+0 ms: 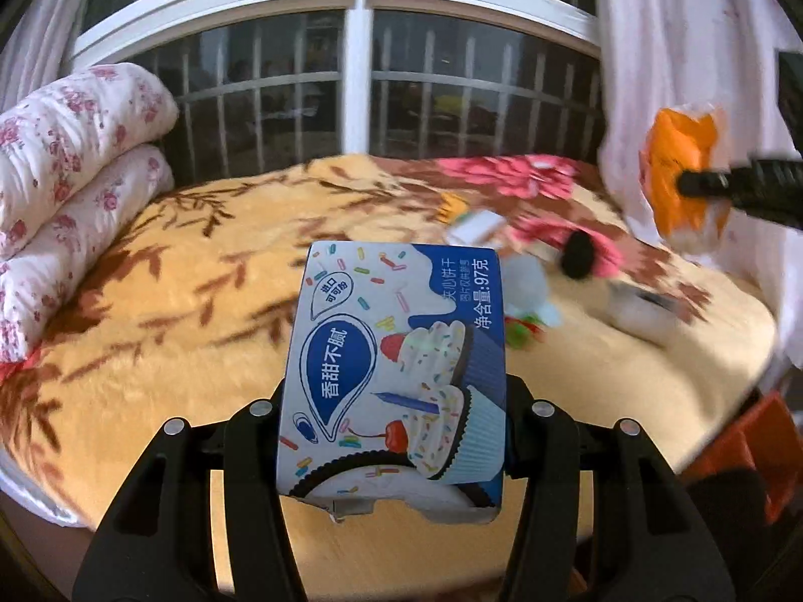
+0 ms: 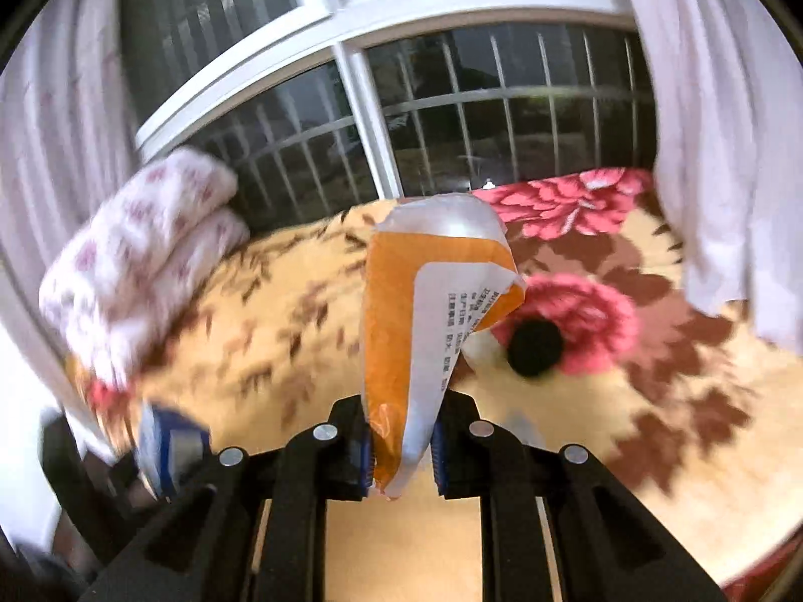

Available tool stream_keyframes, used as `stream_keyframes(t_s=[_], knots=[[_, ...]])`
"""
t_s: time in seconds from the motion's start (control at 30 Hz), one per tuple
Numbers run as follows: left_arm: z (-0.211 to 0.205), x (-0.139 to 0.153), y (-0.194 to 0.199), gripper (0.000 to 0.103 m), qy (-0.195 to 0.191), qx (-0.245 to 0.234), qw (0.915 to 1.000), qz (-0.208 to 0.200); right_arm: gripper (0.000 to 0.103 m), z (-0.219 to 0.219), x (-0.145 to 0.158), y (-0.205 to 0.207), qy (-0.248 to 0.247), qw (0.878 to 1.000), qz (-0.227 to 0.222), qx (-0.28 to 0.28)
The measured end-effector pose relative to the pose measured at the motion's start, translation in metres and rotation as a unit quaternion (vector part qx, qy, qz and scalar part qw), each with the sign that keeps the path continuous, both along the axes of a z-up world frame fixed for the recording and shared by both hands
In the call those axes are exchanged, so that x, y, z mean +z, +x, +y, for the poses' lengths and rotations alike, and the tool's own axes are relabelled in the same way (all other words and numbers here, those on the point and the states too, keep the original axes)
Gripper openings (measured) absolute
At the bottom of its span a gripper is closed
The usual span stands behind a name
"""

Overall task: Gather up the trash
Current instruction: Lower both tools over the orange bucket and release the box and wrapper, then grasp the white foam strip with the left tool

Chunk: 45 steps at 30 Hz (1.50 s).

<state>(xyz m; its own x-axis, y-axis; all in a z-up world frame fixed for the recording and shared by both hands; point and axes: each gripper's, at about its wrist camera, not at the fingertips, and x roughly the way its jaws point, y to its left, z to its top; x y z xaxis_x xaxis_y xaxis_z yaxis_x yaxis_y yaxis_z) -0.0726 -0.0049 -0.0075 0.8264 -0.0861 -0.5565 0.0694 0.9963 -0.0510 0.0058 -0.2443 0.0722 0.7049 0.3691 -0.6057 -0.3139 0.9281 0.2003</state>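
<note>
Blue and white cardboard is filling the middle of the left wrist view: one biscuit box [image 1: 396,376], printed with cupcakes and sprinkles, is standing upright between the two fingers of the left tongs [image 1: 394,431], which are clamping it by its sides above the bed [image 1: 175,311]. One orange and white wrapper [image 2: 426,321] is sitting pinched in the right tongs [image 2: 401,451], whose two blue-lined fingers are closing on its lower end while its crumpled top is sticking up. The same wrapper is showing at the right edge of the left wrist view, held off the bed.

Several smaller scraps are lying on the blanket beyond the box: one small white box [image 1: 474,228], one round black object [image 1: 579,256] resting on a pink flower of the print, one pale blue scrap [image 1: 532,296] beside one green and red bit [image 1: 522,333], and one blurred grey-white item [image 1: 642,306] nearer the right edge.

Two rolled floral quilts [image 1: 75,170] are stacking at the left end of the bed, and two pale curtains [image 2: 717,150] are hanging at either side of one barred window [image 1: 361,80].
</note>
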Motion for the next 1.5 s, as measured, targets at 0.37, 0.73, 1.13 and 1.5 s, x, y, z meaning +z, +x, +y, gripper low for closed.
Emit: stream_keyframes(t_s=[0.37,0.73,1.13,1.5], knots=[[-0.052,-0.065,-0.084,0.052,0.076,-0.103,0.9866,0.102,0.018,-0.001,-0.092,-0.159,-0.039,0.986,0.1,0.124],[-0.047,-0.158,-0.082,0.052,0.083,-0.107,0.9581,0.252,0.019,0.026,-0.222,-0.167,-0.069,0.954,0.262,0.128],[-0.044,-0.21,-0.069,0.074,0.109,-0.116,0.92,0.358,0.062,0.034,-0.267,-0.159,-0.079,0.939,0.312,0.121],[-0.05,-0.121,-0.067,0.077,0.12,-0.135,0.9584,0.221,0.072,-0.004,-0.22,-0.162,-0.031,0.978,0.191,0.075]])
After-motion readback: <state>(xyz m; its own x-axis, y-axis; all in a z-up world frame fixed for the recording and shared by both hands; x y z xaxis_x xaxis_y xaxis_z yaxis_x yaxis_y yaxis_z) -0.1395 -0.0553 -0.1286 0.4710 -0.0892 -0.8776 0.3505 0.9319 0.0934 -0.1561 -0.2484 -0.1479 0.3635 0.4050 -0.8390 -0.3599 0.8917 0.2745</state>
